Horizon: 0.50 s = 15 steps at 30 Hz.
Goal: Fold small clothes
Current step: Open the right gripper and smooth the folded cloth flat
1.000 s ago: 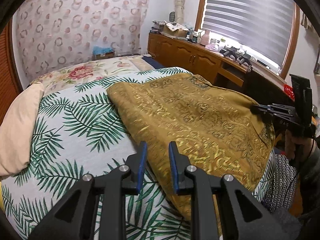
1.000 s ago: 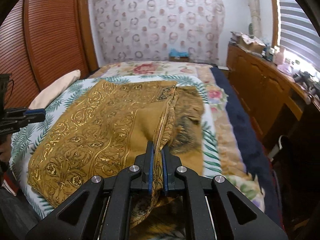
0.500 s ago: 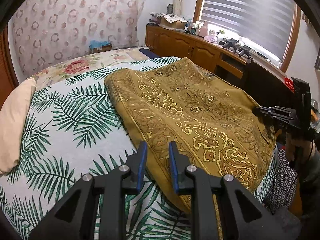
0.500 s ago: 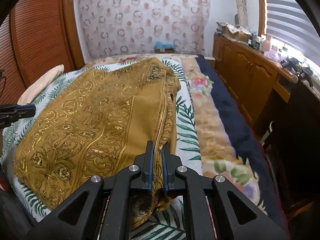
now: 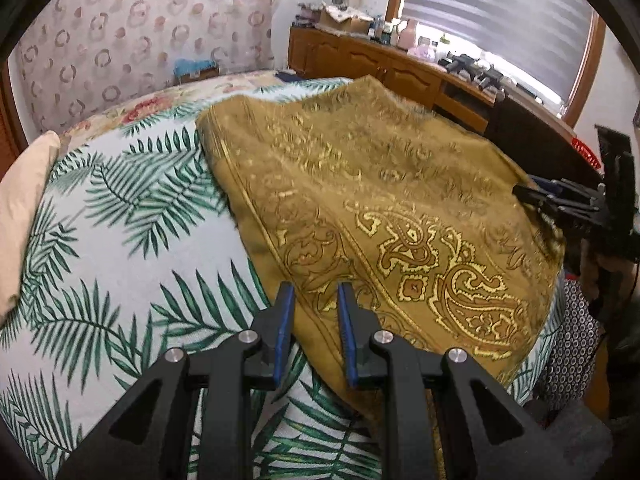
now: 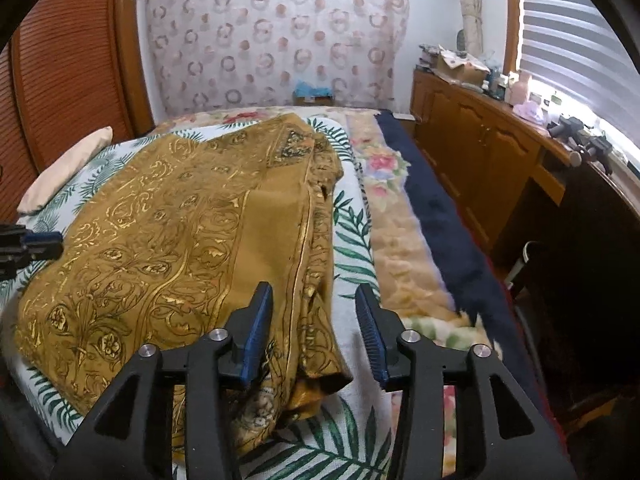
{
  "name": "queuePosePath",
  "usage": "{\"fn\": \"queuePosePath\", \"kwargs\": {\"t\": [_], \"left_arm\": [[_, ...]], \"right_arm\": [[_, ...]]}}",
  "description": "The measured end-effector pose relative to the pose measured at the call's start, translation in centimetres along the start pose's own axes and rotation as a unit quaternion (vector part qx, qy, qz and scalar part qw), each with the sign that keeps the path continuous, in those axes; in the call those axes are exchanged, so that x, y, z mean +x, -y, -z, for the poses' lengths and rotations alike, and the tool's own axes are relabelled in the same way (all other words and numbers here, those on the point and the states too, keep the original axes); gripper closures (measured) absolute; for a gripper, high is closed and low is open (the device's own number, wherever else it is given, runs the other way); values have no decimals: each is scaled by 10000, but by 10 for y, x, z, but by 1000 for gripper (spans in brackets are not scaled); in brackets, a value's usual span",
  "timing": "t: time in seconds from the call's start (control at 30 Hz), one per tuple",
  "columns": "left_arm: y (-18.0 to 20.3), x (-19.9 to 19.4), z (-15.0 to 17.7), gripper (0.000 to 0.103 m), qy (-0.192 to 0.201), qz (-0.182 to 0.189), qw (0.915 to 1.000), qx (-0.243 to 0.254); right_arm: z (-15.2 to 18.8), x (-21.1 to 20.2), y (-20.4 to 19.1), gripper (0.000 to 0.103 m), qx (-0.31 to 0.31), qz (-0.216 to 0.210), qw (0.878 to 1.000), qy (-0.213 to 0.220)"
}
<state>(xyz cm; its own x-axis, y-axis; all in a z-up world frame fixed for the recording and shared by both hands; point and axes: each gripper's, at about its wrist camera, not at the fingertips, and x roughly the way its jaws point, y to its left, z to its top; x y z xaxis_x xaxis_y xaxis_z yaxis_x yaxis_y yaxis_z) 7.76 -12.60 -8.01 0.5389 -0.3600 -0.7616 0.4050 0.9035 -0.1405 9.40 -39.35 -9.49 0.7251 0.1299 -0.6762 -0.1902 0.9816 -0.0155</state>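
A mustard-gold cloth with gold paisley print [image 5: 380,200] lies spread over the palm-leaf bedsheet [image 5: 120,220]. My left gripper [image 5: 315,292] hovers over the cloth's near left edge. Its jaws stand a little apart and the pads press on nothing. My right gripper [image 6: 313,292] is opening. The cloth's [image 6: 180,232] folded right edge lies loose under and between its blue pads [image 6: 256,320], free of them. Each gripper also shows in the other's view: the right gripper [image 5: 560,200] at the cloth's far corner, the left gripper [image 6: 36,240] at the left border.
A cream pillow [image 5: 20,200] lies at the bed's left side. A floral blanket with a navy border [image 6: 400,240] runs along the right. A cluttered wooden cabinet [image 6: 480,152] stands beyond it under the window. A hand [image 5: 596,268] holds the right gripper.
The right gripper's jaws have opened and let go of the cloth's folded edge, which now rests on the bed. The left gripper has sunk closer to the cloth's near edge.
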Motion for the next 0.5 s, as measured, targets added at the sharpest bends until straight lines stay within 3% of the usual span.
{"fn": "queuePosePath", "kwargs": {"t": [0.2,0.5], "left_arm": [[4,0,4,78,-19,-54,10000,18],[6,-23,16,73,-193,353,9992,-83]], "right_arm": [[5,1,-2,51,-36,-59,10000,-65],[9,5,3,44,60,-137,9997,-180]]}}
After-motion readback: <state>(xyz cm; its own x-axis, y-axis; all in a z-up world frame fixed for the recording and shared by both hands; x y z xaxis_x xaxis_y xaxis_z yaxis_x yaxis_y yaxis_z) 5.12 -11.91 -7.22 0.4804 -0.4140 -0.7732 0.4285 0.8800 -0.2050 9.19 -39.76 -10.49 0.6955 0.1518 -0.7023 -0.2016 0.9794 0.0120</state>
